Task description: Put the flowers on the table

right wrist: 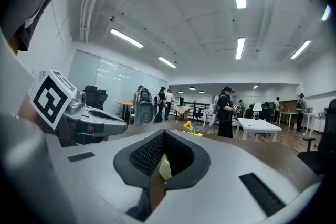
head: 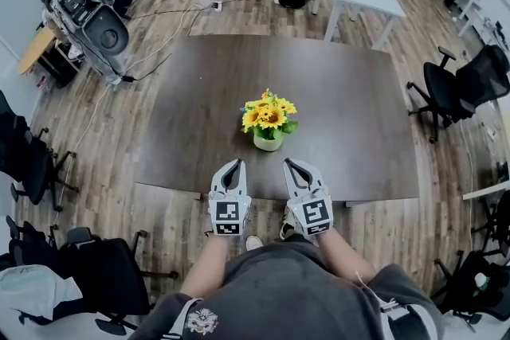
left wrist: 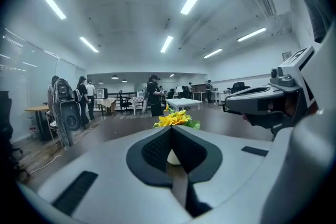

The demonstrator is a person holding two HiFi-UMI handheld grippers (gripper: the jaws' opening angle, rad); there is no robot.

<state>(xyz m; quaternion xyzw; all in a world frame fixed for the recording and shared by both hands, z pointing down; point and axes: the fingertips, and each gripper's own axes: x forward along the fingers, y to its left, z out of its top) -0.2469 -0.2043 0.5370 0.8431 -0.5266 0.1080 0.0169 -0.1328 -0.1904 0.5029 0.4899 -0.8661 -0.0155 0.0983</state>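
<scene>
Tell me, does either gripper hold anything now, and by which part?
Nothing is held. The left gripper and the right gripper have their jaws together, empty; the flower pot stands on the table, apart from both.

So the flowers (head: 268,117) were set mid-frame on the table (head: 175,107), and the left gripper (head: 232,166) and right gripper (head: 292,166) were parked side by side just below, over its lower edge.

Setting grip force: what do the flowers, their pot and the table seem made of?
Flowers: probably artificial, fabric or plastic, given the evenly bright yellow petals; real ones cannot be ruled out.
Pot: pale and smooth, ceramic or plastic.
Table: dark brown matte top, likely laminate or wood; no grain shows.
</scene>
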